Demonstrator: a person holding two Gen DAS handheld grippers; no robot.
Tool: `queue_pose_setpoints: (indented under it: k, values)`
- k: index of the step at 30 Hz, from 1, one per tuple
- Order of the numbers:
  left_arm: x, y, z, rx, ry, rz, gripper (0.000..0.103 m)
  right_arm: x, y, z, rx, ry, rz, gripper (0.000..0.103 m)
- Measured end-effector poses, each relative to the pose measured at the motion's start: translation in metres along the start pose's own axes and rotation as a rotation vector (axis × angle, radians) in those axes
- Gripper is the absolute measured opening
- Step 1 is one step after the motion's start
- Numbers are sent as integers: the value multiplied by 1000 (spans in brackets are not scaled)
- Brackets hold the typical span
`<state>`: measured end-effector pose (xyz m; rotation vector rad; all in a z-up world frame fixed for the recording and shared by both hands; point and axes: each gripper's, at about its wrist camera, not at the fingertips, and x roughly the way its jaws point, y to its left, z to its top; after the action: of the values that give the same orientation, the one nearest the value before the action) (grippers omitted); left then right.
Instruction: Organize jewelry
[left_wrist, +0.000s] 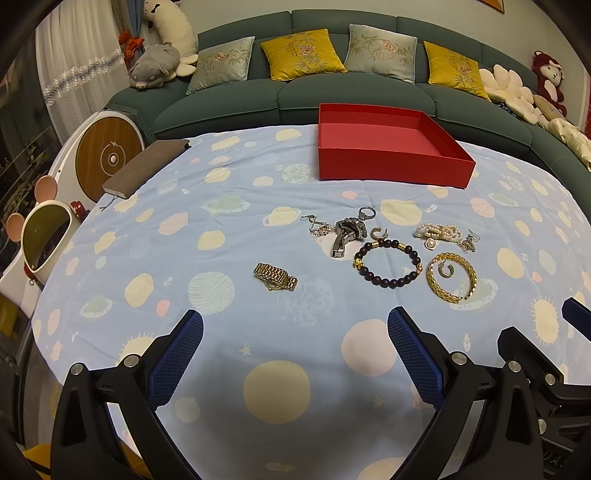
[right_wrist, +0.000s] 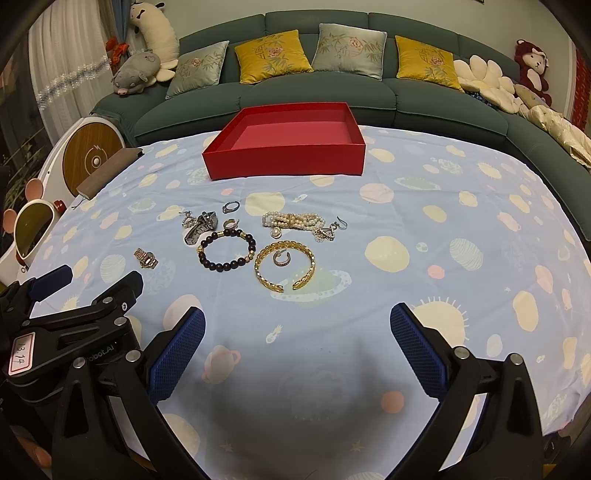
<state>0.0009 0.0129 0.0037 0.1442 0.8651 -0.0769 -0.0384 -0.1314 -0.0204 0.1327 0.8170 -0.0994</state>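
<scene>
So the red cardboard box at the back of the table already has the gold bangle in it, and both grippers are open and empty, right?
Not quite. The red cardboard box is empty; the open gold bangle lies on the blue planet-print tablecloth, a small ring inside its loop, as the right wrist view shows. Both the left gripper and right gripper are open and empty.

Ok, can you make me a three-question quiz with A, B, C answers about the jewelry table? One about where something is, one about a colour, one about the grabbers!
1. Where does the small ring lie?
A. Inside the gold bangle
B. In the box
C. On the sofa

2. What colour is the box?
A. Green
B. Red
C. White

3. How are the left gripper and right gripper?
A. Both open, holding nothing
B. Both shut on beads
C. One holds a watch

Answers: 1 A, the bangle curves around it. 2 B, its walls are red. 3 A, the fingers stand wide apart over bare cloth.
</scene>
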Motion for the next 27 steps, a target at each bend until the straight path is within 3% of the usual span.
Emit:
queue_pose_setpoints:
  k: [27]
  values:
    - [15,-4,5,9,33,-34,98,13,-1,1,4,11,0,98]
